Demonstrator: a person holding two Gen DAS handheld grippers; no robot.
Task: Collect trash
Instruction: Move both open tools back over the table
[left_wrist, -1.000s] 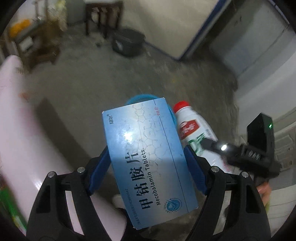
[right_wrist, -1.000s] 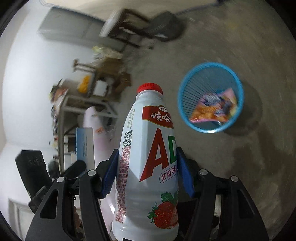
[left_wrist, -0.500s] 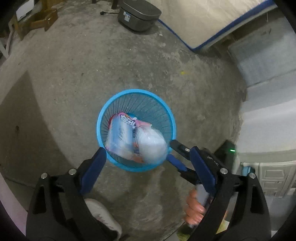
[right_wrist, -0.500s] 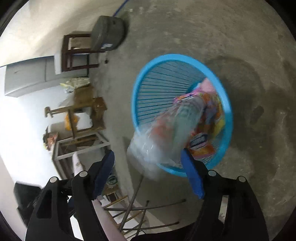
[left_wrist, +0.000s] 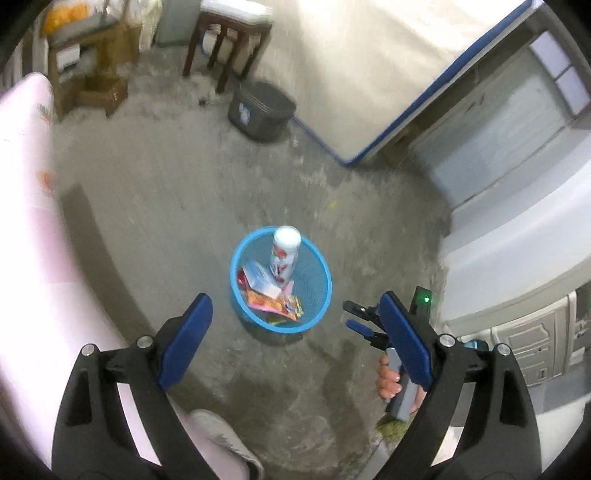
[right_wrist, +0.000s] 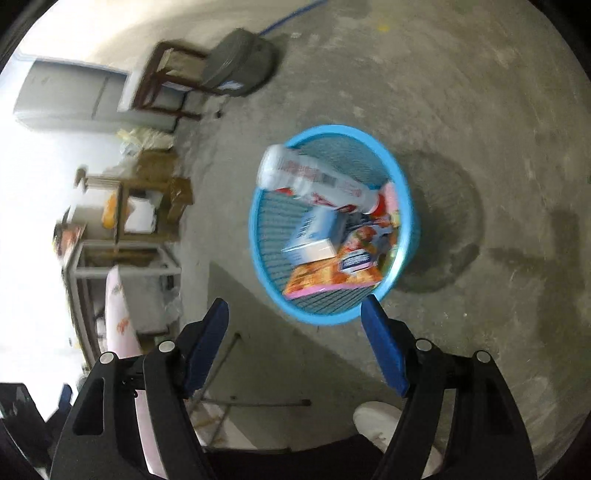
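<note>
On the grey concrete floor (left_wrist: 155, 192) stands a round blue plastic mesh basket (left_wrist: 320, 295). In it, a white plastic drink bottle (left_wrist: 282, 254) leans at the rim's 12 o'clock; a pale blue cardboard box (left_wrist: 260, 278) lies at 9, a flat orange snack wrapper (left_wrist: 271, 304) at 6. A dark grey lidded tub (left_wrist: 260, 109) sits at the basket's 12 o'clock, before a brown wooden stool (left_wrist: 229, 48).

Bare concrete floor (left_wrist: 155, 192); blue basket (left_wrist: 320, 295) standing on it, grey lidded pot (left_wrist: 260, 110) near wooden stool (left_wrist: 229, 44).
</note>
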